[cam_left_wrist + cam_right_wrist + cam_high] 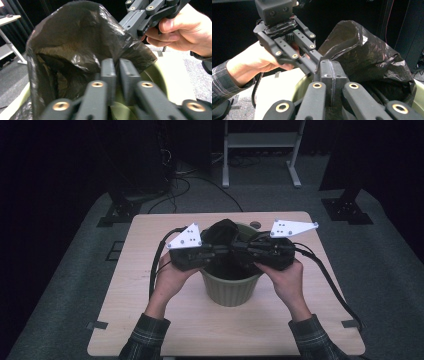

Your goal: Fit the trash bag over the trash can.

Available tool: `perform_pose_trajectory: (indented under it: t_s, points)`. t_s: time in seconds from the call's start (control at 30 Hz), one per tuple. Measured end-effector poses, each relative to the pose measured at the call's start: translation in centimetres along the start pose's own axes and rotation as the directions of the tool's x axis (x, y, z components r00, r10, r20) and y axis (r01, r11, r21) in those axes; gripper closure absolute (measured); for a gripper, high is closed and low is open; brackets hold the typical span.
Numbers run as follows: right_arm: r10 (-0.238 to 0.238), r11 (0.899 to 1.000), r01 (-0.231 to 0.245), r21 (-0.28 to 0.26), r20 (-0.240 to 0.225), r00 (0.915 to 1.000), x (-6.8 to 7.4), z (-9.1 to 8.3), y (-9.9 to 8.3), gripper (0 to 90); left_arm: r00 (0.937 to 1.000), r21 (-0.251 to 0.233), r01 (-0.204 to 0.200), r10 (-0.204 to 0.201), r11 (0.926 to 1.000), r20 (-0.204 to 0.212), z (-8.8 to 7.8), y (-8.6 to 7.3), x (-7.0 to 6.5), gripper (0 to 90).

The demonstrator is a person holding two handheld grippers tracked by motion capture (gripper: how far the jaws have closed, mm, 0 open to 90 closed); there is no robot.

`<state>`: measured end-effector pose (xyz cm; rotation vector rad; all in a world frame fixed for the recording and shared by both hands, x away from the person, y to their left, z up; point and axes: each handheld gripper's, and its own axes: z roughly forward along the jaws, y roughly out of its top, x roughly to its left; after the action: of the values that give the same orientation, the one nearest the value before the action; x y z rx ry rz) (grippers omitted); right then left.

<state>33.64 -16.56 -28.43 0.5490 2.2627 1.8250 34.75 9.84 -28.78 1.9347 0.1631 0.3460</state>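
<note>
Standing at the centre of the high view, on the pale wooden table, a green bin is carrying a black plastic bag whose loose top is rising above the far rim, while the rest of the film is hanging down inside and darkening the interior. Nothing else can be made out in the bin.

The left gripper is coming in from the left of the frame and the right gripper from the right, their tips nearly meeting over the bin's mouth. In the left gripper view, the left gripper is sitting low centre with its jaws drawn narrow, a thin slit between the pads; the bag is billowing across the upper left just behind them, but whether film is pinched there cannot be told. The green rim is curving at lower right, and the person's right hand is gripping its tool at the upper right.

In the right gripper view, the right gripper is pressing its jaws fully together at lower centre, with the bag's edge bunched against them, seemingly clamped. The left hand is showing at mid-left.
</note>
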Motion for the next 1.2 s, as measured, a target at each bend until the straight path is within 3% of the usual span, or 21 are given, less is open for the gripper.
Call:
perform_pose_trajectory:
  t_s: [0.17,0.4,0.53,0.8,0.9,0.97,1.07,1.2]
  points:
    - [-0.007,1.0,0.007,0.007,0.026,0.9996,-0.2,-0.4,-0.1,90.0,1.0,0.009,0.009,-0.009,0.9999,0.0,-0.6,-0.5,0.1,89.7]
    - [0.007,1.0,-0.01,0.024,0.099,0.9951,-1.7,-2.0,-0.8,90.0,0.998,0.011,0.038,-0.038,0.9992,-0.05,-3.3,-2.1,0.8,89.7]
    - [0.017,0.999,-0.023,0.041,0.148,0.9888,-2.6,-3.1,-1.1,90.0,0.9959,0.014,0.051,-0.05,0.9986,-0.075,-5.0,-2.8,1.1,89.7]
    - [0.038,0.999,-0.044,0.019,0.225,0.9737,-4.1,-5.5,-1.2,90.0,0.9876,0.012,0.078,-0.075,0.9969,-0.138,-7.8,-3.7,2.1,89.8]
    - [0.054,0.998,-0.057,0.006,0.239,0.9695,-4.5,-6.3,-1.5,90.0,0.9843,-0.017,0.105,-0.106,0.9943,-0.141,-8.6,-4.0,2.5,89.7]
    - [0.059,0.998,-0.061,0.0,0.237,0.9698,-4.5,-6.4,-1.6,90.0,0.9873,-0.042,0.099,-0.104,0.9942,-0.12,-8.5,-3.9,2.2,89.6]
    - [0.056,0.998,-0.058,0.003,0.228,0.972,-4.3,-6.1,-1.5,90.0,0.993,-0.042,0.066,-0.07,0.997,-0.095,-7.4,-3.1,1.2,75.8]
    - [0.051,0.999,-0.054,0.007,0.22,0.9742,-4.2,-5.6,-1.4,90.0,0.9976,-0.062,0.022,-0.026,0.9978,-0.064,-5.8,-1.9,-0.3,67.3]
